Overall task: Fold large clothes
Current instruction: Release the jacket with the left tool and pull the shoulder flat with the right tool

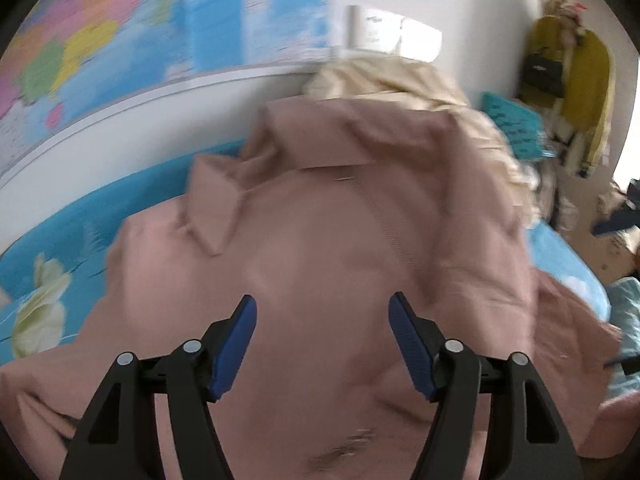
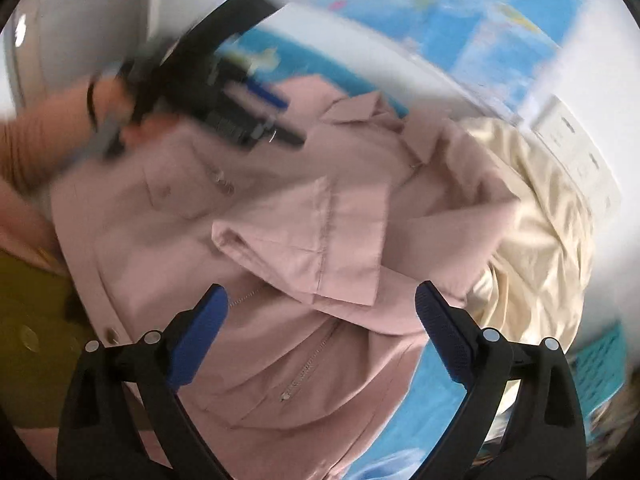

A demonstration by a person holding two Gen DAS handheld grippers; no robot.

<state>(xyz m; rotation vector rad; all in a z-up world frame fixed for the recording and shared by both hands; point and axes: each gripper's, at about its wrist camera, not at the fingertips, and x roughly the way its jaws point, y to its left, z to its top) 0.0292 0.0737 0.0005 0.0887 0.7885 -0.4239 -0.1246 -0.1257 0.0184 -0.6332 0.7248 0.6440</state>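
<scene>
A dusty-pink jacket (image 1: 340,240) lies spread on a blue bed sheet (image 1: 60,232), collar toward the wall. My left gripper (image 1: 322,308) hovers above the jacket's middle, open and empty. In the right wrist view the same jacket (image 2: 280,216) shows a folded-over sleeve, a zip and pocket flaps. My right gripper (image 2: 320,300) is open and empty just above the sleeve. The left gripper (image 2: 256,112) appears blurred in the right wrist view, over the jacket's upper left.
A cream garment (image 2: 536,248) is heaped beside the jacket near the wall. A coloured map (image 1: 120,40) hangs on the wall. A teal pillow (image 1: 516,128) and a yellow hanging coat (image 1: 576,80) are at the right. An olive garment (image 2: 36,320) lies at the left.
</scene>
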